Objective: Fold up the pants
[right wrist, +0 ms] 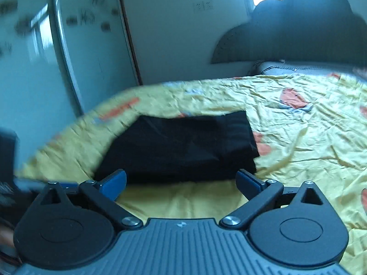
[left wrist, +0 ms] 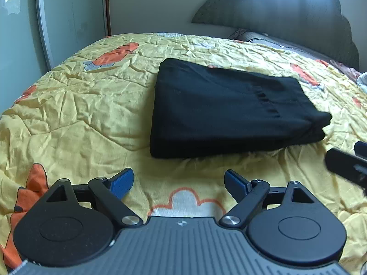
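The black pants (left wrist: 220,107) lie folded into a thick rectangle on the yellow quilt. My left gripper (left wrist: 179,181) hovers just short of their near edge, open, with only quilt between its blue pads (left wrist: 121,182). In the right wrist view the same folded pants (right wrist: 181,146) lie straight ahead. My right gripper (right wrist: 181,181) is open wide at their near edge, and nothing is between its blue fingertips (right wrist: 248,181). The black body of the right gripper (left wrist: 346,165) shows at the right edge of the left wrist view, beside the pants.
The yellow quilt (left wrist: 80,105) with orange cartoon prints covers the bed. A dark scalloped headboard (left wrist: 286,18) and a grey pillow (left wrist: 270,41) stand at the far right. A pale wardrobe door (right wrist: 75,52) and a wall border the far left side of the bed.
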Demonstrator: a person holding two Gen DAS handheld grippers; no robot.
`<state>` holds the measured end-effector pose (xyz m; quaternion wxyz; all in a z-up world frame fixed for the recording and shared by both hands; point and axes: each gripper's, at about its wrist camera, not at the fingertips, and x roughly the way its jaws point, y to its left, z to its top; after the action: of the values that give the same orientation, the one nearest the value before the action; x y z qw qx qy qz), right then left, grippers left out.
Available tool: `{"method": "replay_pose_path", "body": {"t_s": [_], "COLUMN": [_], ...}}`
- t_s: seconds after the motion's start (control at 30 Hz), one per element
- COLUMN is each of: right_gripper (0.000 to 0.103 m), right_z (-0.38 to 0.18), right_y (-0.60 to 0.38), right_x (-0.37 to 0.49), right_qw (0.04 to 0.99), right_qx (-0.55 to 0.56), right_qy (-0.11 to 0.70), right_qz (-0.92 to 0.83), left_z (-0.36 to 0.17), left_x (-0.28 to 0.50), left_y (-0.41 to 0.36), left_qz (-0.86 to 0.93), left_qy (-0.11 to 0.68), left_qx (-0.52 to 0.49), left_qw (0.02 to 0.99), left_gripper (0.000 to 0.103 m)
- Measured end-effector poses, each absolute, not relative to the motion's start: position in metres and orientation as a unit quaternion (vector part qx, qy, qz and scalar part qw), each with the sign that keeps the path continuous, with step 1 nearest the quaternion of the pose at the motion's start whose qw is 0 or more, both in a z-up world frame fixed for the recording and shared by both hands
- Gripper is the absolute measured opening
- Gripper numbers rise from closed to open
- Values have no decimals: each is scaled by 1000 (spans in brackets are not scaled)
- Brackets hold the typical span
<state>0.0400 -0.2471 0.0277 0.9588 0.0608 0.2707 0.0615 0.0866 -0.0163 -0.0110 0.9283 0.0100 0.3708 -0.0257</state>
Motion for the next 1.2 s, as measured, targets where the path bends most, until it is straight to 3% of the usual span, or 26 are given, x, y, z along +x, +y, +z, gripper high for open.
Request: {"method": "replay_pose_path", "body": {"t_s": [1.2], "right_gripper": [102], "right_z": [-12], "right_y": [-253], "right_x": [40], "right_qw": [953], "right_qx": [38], "right_qy": [298], "right_qz": [34], "left_z": [-26], "left_x": [71], "left_y": [-22], "left_qz": [-16], "left_qy": [345], "left_qx": [19], "left_qw": [938], "left_gripper": [95]}}
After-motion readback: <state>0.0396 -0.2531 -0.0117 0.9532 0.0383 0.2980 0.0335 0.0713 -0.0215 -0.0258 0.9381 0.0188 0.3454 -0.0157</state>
